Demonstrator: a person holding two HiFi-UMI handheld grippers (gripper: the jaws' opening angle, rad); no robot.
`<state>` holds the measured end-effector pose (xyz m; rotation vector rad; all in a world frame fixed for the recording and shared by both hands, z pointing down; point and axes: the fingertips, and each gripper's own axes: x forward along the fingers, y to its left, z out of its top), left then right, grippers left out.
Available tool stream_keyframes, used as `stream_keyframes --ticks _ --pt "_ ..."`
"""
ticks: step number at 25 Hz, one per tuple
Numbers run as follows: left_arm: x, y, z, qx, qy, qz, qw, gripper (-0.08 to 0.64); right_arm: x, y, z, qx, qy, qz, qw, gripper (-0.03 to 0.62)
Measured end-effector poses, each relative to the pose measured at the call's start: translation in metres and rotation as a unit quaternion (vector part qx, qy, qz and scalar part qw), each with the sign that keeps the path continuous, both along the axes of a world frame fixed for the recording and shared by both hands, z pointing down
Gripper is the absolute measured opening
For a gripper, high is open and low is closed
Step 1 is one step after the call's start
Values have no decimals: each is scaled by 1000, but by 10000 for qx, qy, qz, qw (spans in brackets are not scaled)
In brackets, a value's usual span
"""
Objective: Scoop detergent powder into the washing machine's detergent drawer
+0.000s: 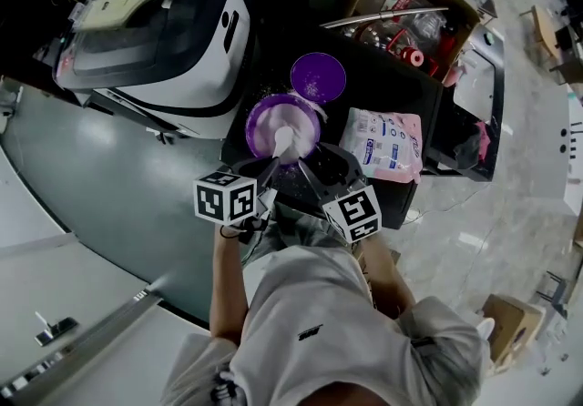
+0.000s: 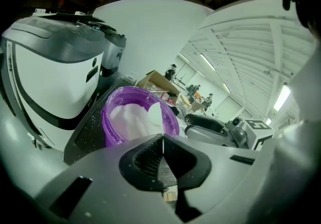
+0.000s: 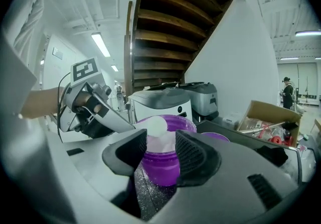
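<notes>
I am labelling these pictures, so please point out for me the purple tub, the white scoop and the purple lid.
purple tub [image 3: 161, 165]: right gripper view, on its outer wall.
white scoop [image 3: 156, 126]: right gripper view, on its bowl.
purple lid [image 1: 318, 76]: head view, on its middle.

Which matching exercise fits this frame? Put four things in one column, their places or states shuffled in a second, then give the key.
Things:
1. white scoop
2. purple tub
3. purple lid
4. pink-and-white bag

Places or states:
A. lying flat beside the tub, on its right in the head view
B. open, with white powder inside
C. gripped in the left tongs, over the tub
D. off, lying on the black surface beyond the tub

Pairs: 1-C, 2-B, 3-D, 4-A.
</notes>
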<state>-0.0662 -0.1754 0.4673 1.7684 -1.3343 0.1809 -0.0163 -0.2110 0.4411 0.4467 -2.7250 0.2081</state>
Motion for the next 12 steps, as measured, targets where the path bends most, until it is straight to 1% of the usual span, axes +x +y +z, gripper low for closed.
stream_keyframes --ticks 7,12 --pt "-17 6 1 235 179 428 9986 15 -11 9 7 79 181 581 9981 179" --pt "-27 14 -2 492 235 897 9945 15 -22 20 7 172 287 1035 9941 179"
